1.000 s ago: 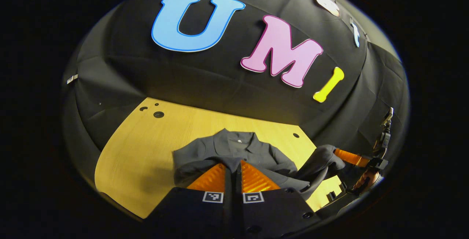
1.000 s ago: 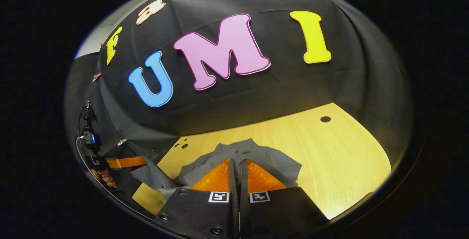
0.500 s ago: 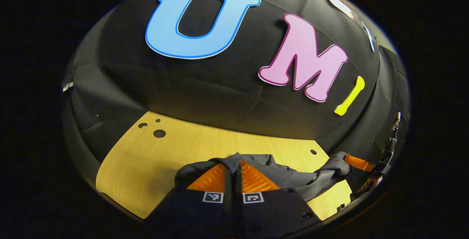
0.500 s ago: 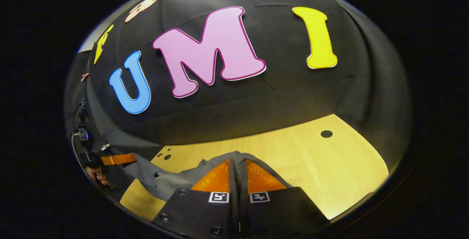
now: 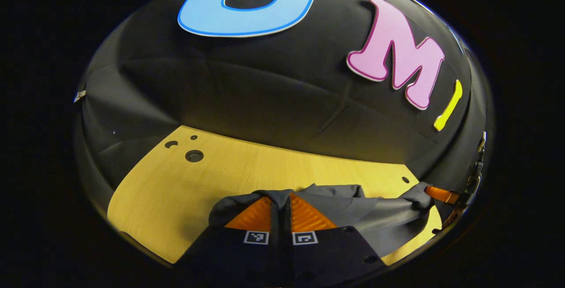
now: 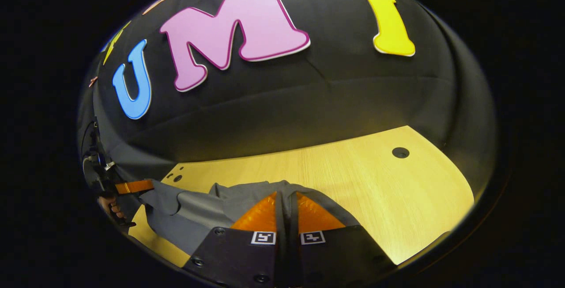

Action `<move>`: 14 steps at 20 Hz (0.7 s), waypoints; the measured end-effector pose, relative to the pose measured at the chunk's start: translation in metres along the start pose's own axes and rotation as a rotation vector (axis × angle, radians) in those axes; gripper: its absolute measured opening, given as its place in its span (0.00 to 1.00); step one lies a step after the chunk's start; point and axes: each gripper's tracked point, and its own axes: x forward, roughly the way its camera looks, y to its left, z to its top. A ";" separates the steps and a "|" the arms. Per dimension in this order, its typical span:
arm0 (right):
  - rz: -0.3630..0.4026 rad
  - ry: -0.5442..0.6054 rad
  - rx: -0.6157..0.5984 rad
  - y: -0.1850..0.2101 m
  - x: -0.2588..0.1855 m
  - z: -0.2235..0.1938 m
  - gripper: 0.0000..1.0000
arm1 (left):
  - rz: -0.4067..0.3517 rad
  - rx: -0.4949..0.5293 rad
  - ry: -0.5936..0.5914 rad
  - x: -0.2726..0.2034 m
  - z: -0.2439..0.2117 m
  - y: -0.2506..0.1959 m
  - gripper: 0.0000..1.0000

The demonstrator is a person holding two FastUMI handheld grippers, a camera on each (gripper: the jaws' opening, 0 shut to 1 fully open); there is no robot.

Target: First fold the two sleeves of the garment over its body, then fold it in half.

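Over the wooden table (image 5: 176, 182), the left gripper (image 5: 281, 196) pinches one corner of the dark grey shirt's (image 5: 353, 210) edge, fingers closed tight on the cloth. The fabric stretches taut across to the right gripper (image 6: 284, 196), clamped on the other corner. A second ago the collar and chest lay in sight beyond the fingers; now the lifted edge has travelled forward and covers them.

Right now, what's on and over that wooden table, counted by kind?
Garments: 1, the grey garment
Grippers: 2, the left gripper and the right gripper, both clamped on the garment's edge
Tables: 1, the wooden table
Total: 4
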 end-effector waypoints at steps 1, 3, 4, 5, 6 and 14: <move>-0.003 0.008 0.004 -0.002 0.009 -0.006 0.06 | 0.012 0.020 0.015 0.009 -0.008 0.004 0.05; -0.015 0.032 -0.005 -0.006 0.028 -0.022 0.06 | 0.036 0.037 0.047 0.028 -0.024 0.011 0.05; -0.019 0.047 -0.008 -0.007 0.036 -0.031 0.06 | 0.050 0.038 0.061 0.036 -0.032 0.014 0.05; -0.026 0.065 -0.015 -0.010 0.043 -0.039 0.06 | 0.062 0.039 0.071 0.043 -0.039 0.017 0.05; -0.033 0.084 -0.019 -0.014 0.049 -0.047 0.06 | 0.070 0.047 0.089 0.049 -0.047 0.020 0.05; -0.091 0.238 0.021 -0.025 0.066 -0.096 0.08 | 0.103 0.108 0.199 0.068 -0.088 0.027 0.05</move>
